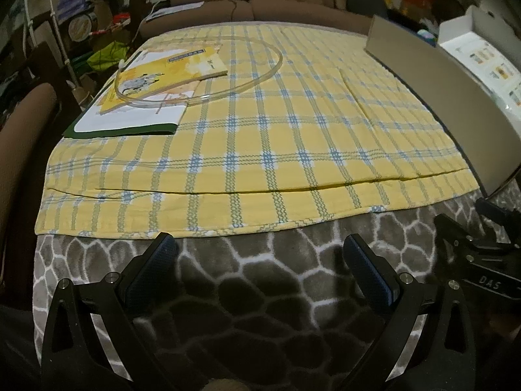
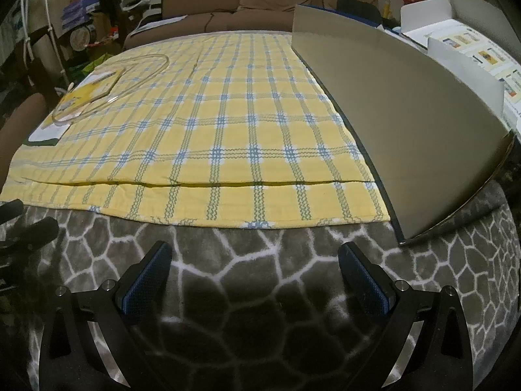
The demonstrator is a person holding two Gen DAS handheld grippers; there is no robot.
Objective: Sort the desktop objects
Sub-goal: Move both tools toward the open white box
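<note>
Both grippers, left gripper (image 1: 260,254) and right gripper (image 2: 255,262), hover fingers apart, empty, near the checked cloth's (image 1: 260,137) front edge.

The left gripper (image 1: 260,254) was held low and level, its jaws spread wide with nothing between them. The right gripper (image 2: 255,260) sat alongside in the same pose, jaws equally wide and empty. Each showed at the edge of the other's view.
</note>
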